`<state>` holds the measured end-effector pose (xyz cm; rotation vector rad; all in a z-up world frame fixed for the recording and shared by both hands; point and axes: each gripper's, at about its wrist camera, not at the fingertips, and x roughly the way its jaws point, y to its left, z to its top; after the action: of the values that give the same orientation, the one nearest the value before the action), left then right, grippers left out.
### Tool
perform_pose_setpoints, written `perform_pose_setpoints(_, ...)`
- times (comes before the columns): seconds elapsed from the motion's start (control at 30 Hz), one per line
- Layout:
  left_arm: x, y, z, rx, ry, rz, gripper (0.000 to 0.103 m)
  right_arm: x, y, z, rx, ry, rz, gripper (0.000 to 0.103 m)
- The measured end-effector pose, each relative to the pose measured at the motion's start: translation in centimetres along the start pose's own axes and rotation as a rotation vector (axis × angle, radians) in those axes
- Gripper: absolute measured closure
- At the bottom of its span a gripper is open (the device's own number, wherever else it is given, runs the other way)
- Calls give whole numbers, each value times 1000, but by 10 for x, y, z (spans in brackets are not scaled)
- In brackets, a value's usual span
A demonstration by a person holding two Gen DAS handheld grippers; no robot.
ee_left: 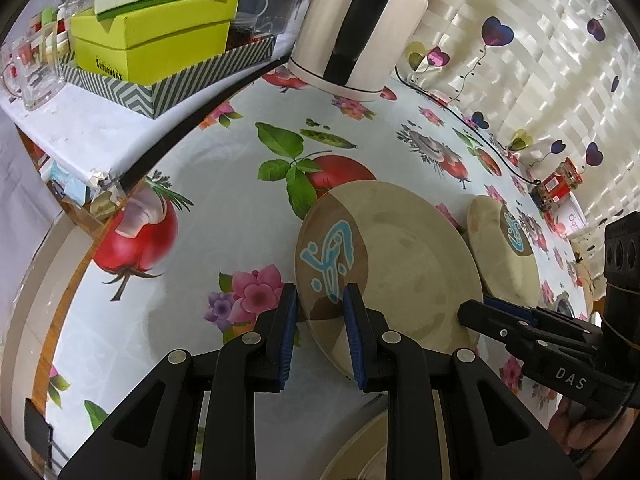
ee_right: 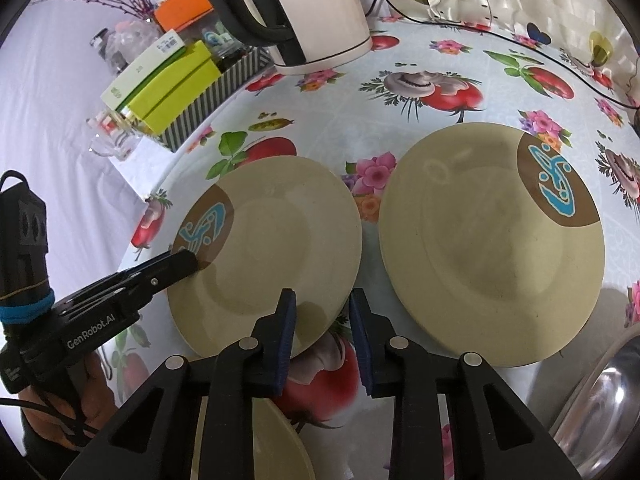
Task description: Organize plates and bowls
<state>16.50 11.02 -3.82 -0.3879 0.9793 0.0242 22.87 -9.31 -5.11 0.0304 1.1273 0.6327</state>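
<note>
Right now both of my tools are on one plate (ee_right: 280, 224), the one lying flat on the worktop (ee_left: 224, 208) in front of the kettle (ee_right: 320, 12), on my side of it. My left hand-held gripper (ee_left: 320, 304) is at the plate's rim on the side further from the kettle's spout, by the brown patch with the blue figure. Its jaws stand about half apart, one finger over the plate and one outside the edge. I cannot tell whether the pads are actually biting on the rim. I judge it sits there to keep the plate from sliding while the other side is taken.

My right hand-held gripper (ee_right: 322, 308) comes at the rim furthest from the kettle. Its jaws are narrow but not shut: one pad hangs over the plate's edge and the other over the flowered cloth, and nothing is pinched yet. I think two holds on opposite parts of the rim make sense, because a flat plate offers only its thin lip to grab.

A second plate (ee_right: 480, 248) of the same kind lies in front of the kettle too, off toward its spout side. It is just beside the first, not touching it and not held. A third plate (ee_right: 260, 440) shows partly, further from the kettle than either. A steel bowl (ee_right: 600, 412) sits further out again on the spout side. To my mind the stacking has barely begun, since no plate rests on another yet.
</note>
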Motion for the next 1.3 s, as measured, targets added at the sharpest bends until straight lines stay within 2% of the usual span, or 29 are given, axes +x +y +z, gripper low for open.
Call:
perform_pose_setpoints(0.27,-16,-1,-2,-5,-22,5,79,-11,7,0,-23,-14,6,76)
perform_pose_setpoints(0.5,-36,-6,-17,-3,-34,6,79,-26,14,-10,-41,-19,9,76)
perform_pose_setpoints(0.9,-69,-18,-64,22,-29,22,79,-54,24,-54,-53,-17,16,76)
perform_pose_setpoints(1.3,-83,-23,-110,32,6,27,79,-64,26,-105,-57,20,14,76)
